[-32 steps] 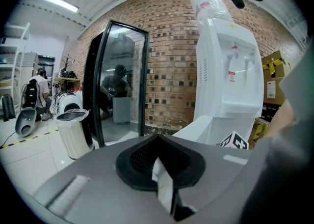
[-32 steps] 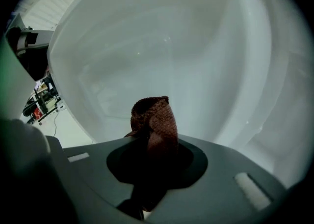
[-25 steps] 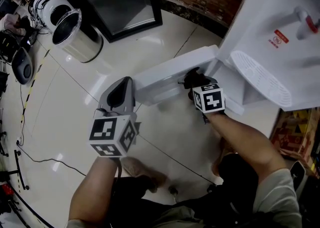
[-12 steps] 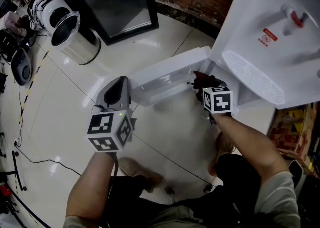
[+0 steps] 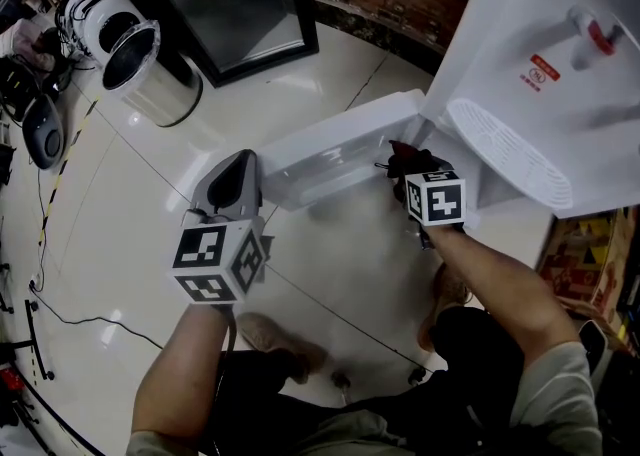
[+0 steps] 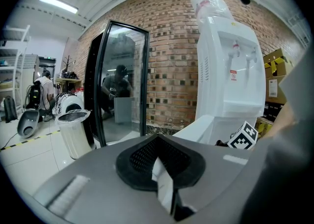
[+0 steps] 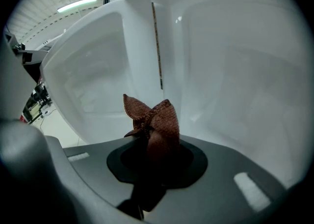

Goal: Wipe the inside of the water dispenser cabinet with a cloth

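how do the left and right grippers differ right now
Left gripper is shut on nothing; right gripper is shut on a brown cloth. Left gripper sits out over the floor by the open door's free end; right gripper is at the cabinet mouth, facing its white inside. Both bear a marker cube.

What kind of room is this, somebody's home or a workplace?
Most likely a workshop or lab rather than a home: there is a bare brick wall, a white water dispenser, and a loose cable trailing over the tiled floor near a metal bin.
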{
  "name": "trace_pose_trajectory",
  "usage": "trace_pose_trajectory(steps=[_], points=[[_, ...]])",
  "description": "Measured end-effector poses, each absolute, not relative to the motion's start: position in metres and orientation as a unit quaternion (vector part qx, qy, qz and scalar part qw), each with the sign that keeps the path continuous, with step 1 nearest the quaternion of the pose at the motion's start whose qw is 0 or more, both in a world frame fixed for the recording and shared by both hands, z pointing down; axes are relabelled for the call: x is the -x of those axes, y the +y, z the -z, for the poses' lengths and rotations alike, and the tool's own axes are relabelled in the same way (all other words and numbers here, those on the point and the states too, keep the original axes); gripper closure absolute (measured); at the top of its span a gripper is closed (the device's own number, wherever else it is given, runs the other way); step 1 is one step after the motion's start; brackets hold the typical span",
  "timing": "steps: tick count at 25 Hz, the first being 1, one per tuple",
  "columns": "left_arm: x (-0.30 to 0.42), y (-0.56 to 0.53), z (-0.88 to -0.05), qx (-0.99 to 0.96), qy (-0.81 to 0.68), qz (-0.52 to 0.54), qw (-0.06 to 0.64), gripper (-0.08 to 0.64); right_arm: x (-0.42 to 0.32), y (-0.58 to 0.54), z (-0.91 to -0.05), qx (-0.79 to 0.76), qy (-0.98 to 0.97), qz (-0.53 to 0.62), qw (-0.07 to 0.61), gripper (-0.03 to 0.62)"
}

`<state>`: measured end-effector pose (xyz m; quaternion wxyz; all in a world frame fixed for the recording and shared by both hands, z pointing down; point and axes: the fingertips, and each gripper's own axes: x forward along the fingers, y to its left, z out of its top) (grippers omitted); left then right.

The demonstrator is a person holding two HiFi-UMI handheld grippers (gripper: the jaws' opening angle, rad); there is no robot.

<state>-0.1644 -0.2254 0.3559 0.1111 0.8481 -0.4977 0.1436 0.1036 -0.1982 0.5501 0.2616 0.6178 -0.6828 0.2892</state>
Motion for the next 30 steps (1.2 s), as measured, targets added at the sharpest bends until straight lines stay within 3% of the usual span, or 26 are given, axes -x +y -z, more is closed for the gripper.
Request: trace_pose_trajectory(steps=[9,15,21,30], points=[[0.164,-0.223,-0.356,-0.852,-0.492,-0.138,0.114,0.560,0.066,-0.157,-0.550,-0.391,-0.827,-0.308,0.260,0.506],[0.164,-0.224,-0.356,-0.848,-0.497,-0.140,0.117,0.560,0.156,-0.125,-0.563,-0.254,-0.872,-0.296,0.294,0.503],[0.165,-0.223,-0.355,-0.850,-0.494,-0.138,0.122,0.560,0.186,-0.143,-0.574,-0.250,-0.872,-0.296,0.300,0.503],[0.166,-0.225,-0.355,-0.849,-0.496,-0.137,0.121,0.560,0.152,-0.175,-0.591,-0.335,-0.837,-0.294,0.317,0.503]])
